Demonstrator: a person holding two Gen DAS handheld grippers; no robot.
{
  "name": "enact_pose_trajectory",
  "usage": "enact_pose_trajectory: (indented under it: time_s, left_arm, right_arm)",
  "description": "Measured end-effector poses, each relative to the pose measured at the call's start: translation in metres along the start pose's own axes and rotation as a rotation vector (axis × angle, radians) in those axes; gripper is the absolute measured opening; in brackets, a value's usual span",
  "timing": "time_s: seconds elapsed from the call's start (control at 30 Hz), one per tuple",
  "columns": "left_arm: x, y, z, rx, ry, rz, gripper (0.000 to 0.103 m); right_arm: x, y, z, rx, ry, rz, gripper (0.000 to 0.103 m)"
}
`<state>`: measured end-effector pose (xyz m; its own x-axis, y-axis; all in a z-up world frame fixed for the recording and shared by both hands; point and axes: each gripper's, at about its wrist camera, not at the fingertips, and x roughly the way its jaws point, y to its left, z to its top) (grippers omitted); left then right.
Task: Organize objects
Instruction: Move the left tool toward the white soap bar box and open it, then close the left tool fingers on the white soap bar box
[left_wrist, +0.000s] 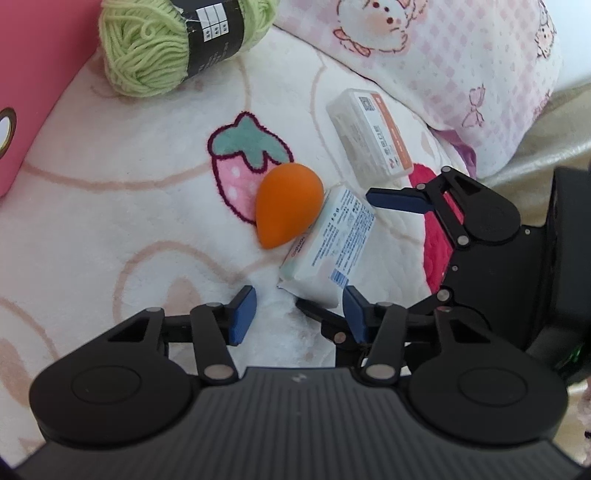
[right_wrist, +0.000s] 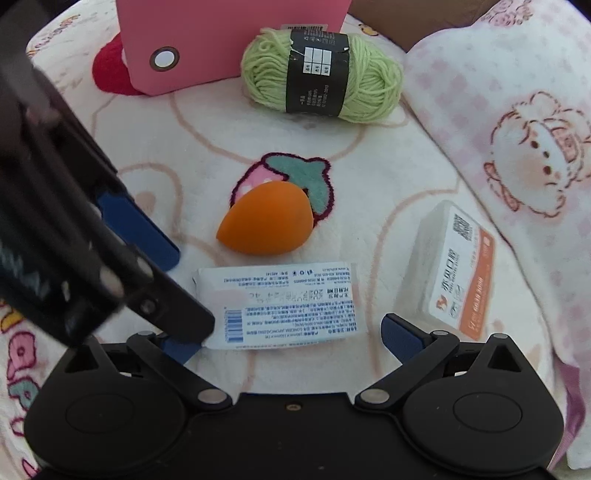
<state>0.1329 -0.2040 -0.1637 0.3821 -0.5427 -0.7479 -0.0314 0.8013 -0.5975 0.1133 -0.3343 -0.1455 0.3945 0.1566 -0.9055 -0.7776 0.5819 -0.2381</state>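
Smooth orange teardrop sponge (right_wrist: 266, 223) touching crinkly white packet (right_wrist: 280, 306); fuzzy blanket (right_wrist: 184, 122).

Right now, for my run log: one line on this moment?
left gripper open, empty | right gripper open around packet | sponge beside packet | yarn, box untouched

Open blanket (right_wrist: 122, 155) lies left of my tongs; ahead, a white packet (right_wrist: 284, 306) touches an orange sponge (right_wrist: 267, 221), a plastic box (right_wrist: 454, 273) crowding the right, yarn (right_wrist: 321, 75) and pink box (right_wrist: 221, 40) behind.
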Motion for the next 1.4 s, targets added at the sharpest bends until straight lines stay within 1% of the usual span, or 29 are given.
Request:
enact_pose_trajectory:
  time_s: [0.13, 0.23, 0.33, 0.43, 0.57, 0.7, 0.77, 0.83, 0.97, 1.03, 1.13, 1.23, 1.3, 1.4]
  left_arm:
    - [0.002, 0.002, -0.001, -0.023, -0.019, -0.016, 0.050]
    - [0.003, 0.007, 0.001, -0.057, -0.026, -0.037, 0.049]
    - [0.004, 0.010, 0.001, -0.077, -0.031, -0.052, 0.049]
    - [0.006, 0.008, 0.000, -0.073, -0.037, -0.055, 0.049]
    - [0.007, 0.006, 0.001, -0.068, -0.037, -0.047, 0.044]
    - [0.004, 0.011, 0.001, -0.093, -0.047, -0.062, 0.040]
    - [0.003, 0.015, 0.002, -0.105, -0.039, -0.067, 0.037]
    - [0.002, 0.019, 0.002, -0.109, -0.031, -0.083, 0.036]
    - [0.000, 0.017, -0.001, -0.078, -0.038, -0.067, 0.034]
    - [-0.002, 0.015, -0.002, -0.063, -0.035, -0.060, 0.033]
    - [-0.005, 0.015, -0.004, -0.058, -0.026, -0.056, 0.033]
    - [-0.009, 0.014, -0.005, -0.044, -0.010, -0.048, 0.033]
    - [-0.015, 0.010, -0.008, 0.012, 0.014, -0.019, 0.032]
    - [-0.025, 0.005, -0.014, 0.080, 0.013, 0.027, 0.033]
  right_arm:
    - [0.002, 0.000, 0.004, 0.001, 0.003, 0.019, 0.101]
    - [0.001, 0.002, 0.005, 0.033, 0.000, 0.014, 0.101]
    - [-0.002, 0.006, 0.001, 0.073, -0.024, 0.005, 0.100]
    - [-0.005, 0.008, -0.003, 0.108, -0.051, 0.017, 0.093]
    - [-0.008, 0.010, 0.000, 0.145, -0.072, 0.029, 0.086]
    - [-0.009, 0.005, -0.001, 0.275, -0.089, 0.021, 0.084]
    - [-0.012, 0.008, -0.004, 0.366, -0.112, 0.008, 0.084]
    - [-0.017, 0.015, -0.009, 0.445, -0.135, -0.003, 0.083]
    - [-0.020, 0.024, -0.017, 0.581, -0.158, -0.050, 0.083]
    - [-0.014, 0.018, -0.023, 0.614, -0.176, -0.066, 0.084]
    - [-0.015, 0.023, -0.026, 0.650, -0.209, -0.079, 0.084]
    - [-0.020, 0.032, -0.027, 0.674, -0.242, -0.065, 0.084]
    - [-0.026, 0.038, -0.030, 0.697, -0.252, -0.053, 0.084]
    - [-0.031, 0.049, -0.033, 0.751, -0.265, -0.011, 0.087]
